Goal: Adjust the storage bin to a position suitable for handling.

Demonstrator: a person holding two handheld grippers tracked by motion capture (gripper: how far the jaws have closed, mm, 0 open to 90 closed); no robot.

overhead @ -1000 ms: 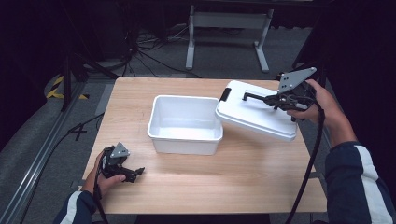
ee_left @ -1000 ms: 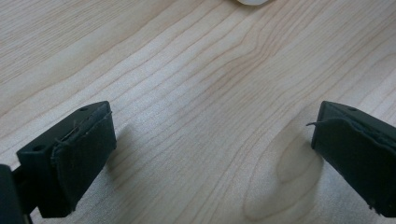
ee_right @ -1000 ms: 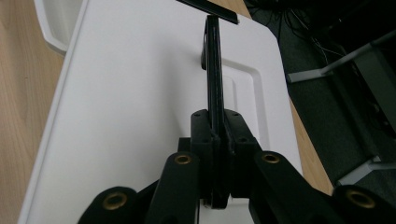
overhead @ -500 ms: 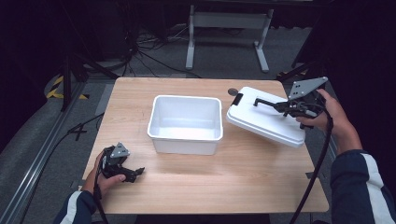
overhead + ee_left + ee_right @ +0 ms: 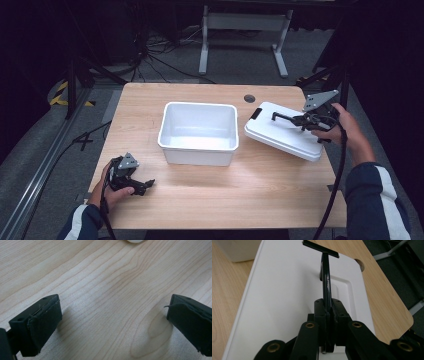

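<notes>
An open white bin (image 5: 197, 156) stands in the middle of the wooden table. To its right is the bin's white lid (image 5: 280, 136), slightly tilted and low over the tabletop; whether it touches the table I cannot tell. My right gripper (image 5: 305, 119) is shut on the lid's black handle (image 5: 286, 117). In the right gripper view the jaws of the right gripper (image 5: 327, 312) clamp the thin handle (image 5: 325, 277) above the lid (image 5: 287, 290). My left gripper (image 5: 142, 186) rests open at the front left. Only bare wood lies inside the left gripper (image 5: 112, 322).
A round cable hole (image 5: 249, 98) sits in the table behind the lid. The table's right edge runs close beside the lid. A grey metal stand (image 5: 242, 22) and cables lie on the floor beyond the table. Bare wood stretches in front of the bin.
My right gripper has carried the lid to the right and down, off the bin's right rim and away from it. The left gripper has stayed put.
</notes>
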